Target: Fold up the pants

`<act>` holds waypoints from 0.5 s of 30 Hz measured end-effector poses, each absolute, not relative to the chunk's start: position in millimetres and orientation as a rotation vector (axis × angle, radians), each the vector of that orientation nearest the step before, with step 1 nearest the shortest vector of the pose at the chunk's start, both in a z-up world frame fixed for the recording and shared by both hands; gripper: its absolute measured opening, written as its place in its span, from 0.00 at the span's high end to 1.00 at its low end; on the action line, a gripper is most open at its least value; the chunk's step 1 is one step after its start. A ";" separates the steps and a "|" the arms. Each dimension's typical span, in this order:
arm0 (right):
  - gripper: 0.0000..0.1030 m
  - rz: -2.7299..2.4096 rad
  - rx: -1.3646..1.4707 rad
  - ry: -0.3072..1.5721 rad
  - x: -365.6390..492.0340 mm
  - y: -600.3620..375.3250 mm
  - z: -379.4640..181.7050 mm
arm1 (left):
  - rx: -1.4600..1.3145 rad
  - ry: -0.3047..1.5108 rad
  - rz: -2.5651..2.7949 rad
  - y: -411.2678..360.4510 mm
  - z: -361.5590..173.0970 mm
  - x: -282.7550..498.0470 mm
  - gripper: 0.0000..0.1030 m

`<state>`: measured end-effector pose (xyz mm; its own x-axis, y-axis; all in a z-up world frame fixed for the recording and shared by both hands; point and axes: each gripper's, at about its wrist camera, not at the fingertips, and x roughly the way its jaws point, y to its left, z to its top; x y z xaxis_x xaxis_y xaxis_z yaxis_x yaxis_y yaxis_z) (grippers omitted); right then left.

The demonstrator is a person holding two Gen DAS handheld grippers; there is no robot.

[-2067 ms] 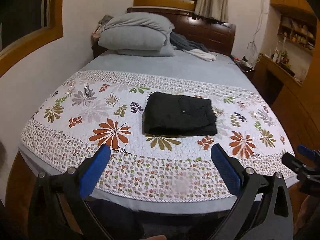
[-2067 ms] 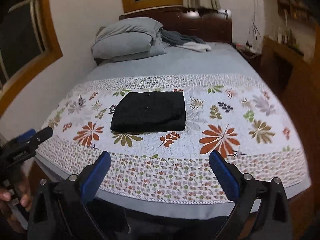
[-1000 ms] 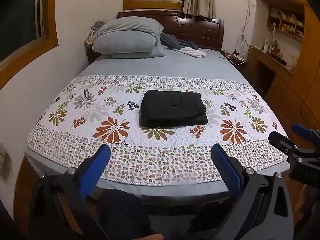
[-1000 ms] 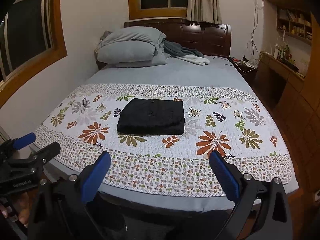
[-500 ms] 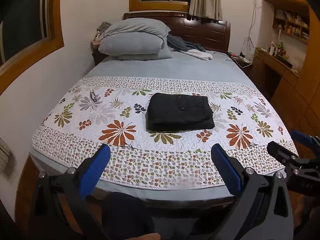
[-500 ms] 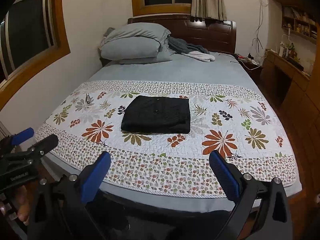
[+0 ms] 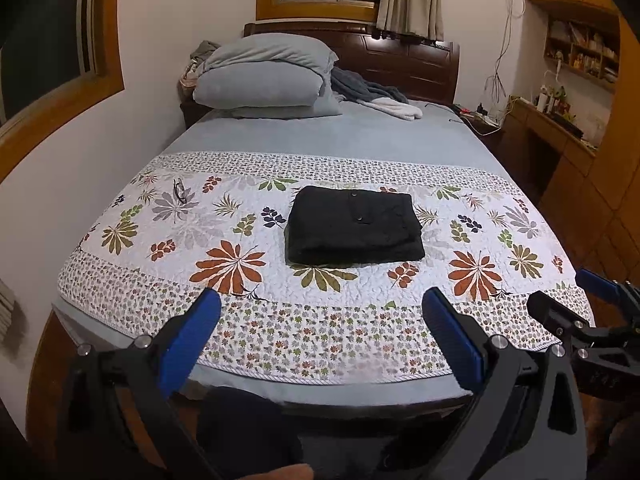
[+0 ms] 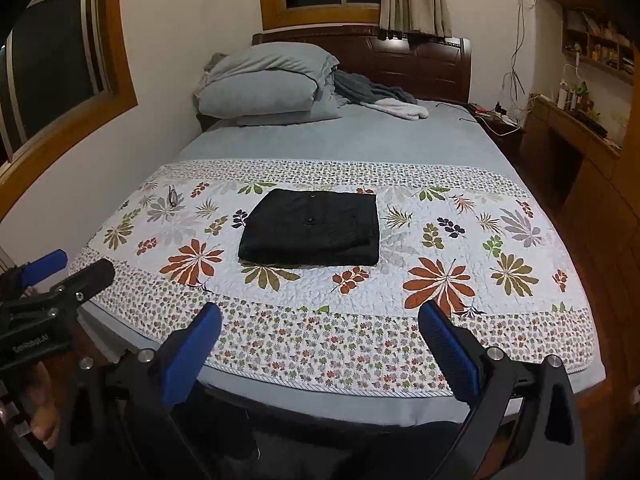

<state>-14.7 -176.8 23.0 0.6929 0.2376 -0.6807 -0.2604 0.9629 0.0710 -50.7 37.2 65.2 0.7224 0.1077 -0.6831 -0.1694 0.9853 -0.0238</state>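
Black pants (image 7: 354, 225) lie folded into a neat rectangle on the floral quilt (image 7: 224, 256) in the middle of the bed; they also show in the right wrist view (image 8: 314, 227). My left gripper (image 7: 320, 312) is open and empty, held back over the foot of the bed, well short of the pants. My right gripper (image 8: 320, 320) is open and empty too, at the same distance. Each gripper shows at the edge of the other's view: the right one (image 7: 580, 300), the left one (image 8: 64, 268).
Grey pillows (image 7: 264, 80) and crumpled blankets (image 7: 376, 94) lie at the wooden headboard. Glasses (image 7: 180, 191) lie on the quilt's far left. A wall runs along the bed's left side. A wooden desk and shelves (image 7: 560, 120) stand to the right.
Both grippers have pulled back and risen a little from the bed's foot, then steadied. The folded pants have not moved. Both grippers stay open.
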 end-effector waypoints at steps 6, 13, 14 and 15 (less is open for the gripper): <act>0.03 0.276 -0.043 0.753 -12.2 -175.1 20.3 | -0.089 0.758 0.151 37.2 62.6 -45.7 0.03; 0.03 0.277 -0.031 0.749 -10.6 -178.1 21.2 | -0.080 0.756 0.152 35.9 62.1 -44.8 0.03; 0.03 0.276 -0.032 0.750 -10.5 -177.7 20.9 | -0.080 0.756 0.153 35.5 62.2 -45.2 0.03; 0.03 0.276 -0.032 0.752 -10.6 -177.6 20.8 | -0.081 0.756 0.152 35.6 62.1 -45.3 0.03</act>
